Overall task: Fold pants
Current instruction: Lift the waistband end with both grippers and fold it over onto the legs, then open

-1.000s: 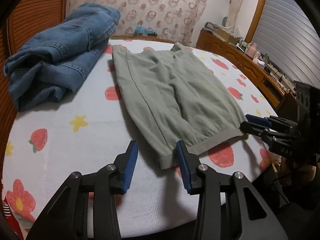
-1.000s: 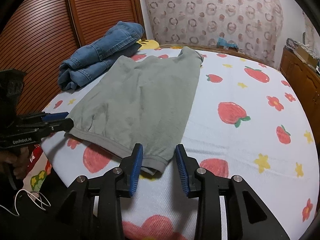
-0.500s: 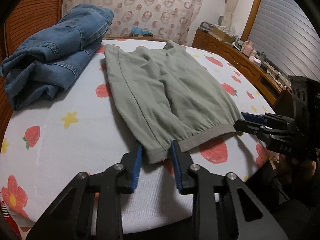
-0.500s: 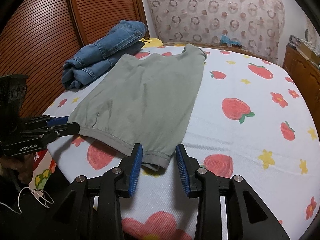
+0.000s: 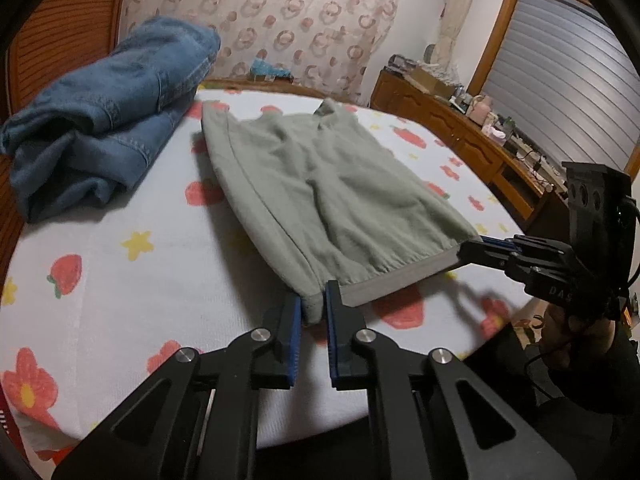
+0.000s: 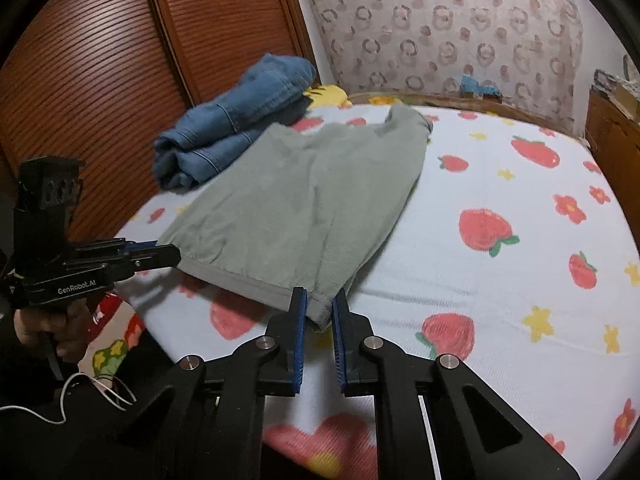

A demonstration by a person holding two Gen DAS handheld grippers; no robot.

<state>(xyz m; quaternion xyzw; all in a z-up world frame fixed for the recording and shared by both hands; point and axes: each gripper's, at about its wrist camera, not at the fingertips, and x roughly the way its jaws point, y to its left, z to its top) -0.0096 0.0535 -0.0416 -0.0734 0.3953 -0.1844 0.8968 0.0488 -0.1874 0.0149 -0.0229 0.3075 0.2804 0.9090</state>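
Grey-green pants (image 5: 320, 176) lie on the strawberry-print bed, hem band toward me; they also show in the right wrist view (image 6: 304, 200). My left gripper (image 5: 312, 308) is shut on the near left corner of the hem band, and it appears at the left in the right wrist view (image 6: 170, 256). My right gripper (image 6: 319, 306) is shut on the other hem corner, and it appears at the right in the left wrist view (image 5: 466, 250). The hem band is lifted a little off the sheet and stretched between the two grippers.
Folded blue jeans (image 5: 104, 112) sit at the far left of the bed, also in the right wrist view (image 6: 240, 120). A wooden louvred wardrobe (image 6: 120, 60) stands to the left. A cluttered wooden dresser (image 5: 460, 120) runs along the right. The bed edge (image 5: 200, 432) is just below my grippers.
Both grippers moved onto the hem corners and closed on them. The hem has risen off the sheet and pulled taut.
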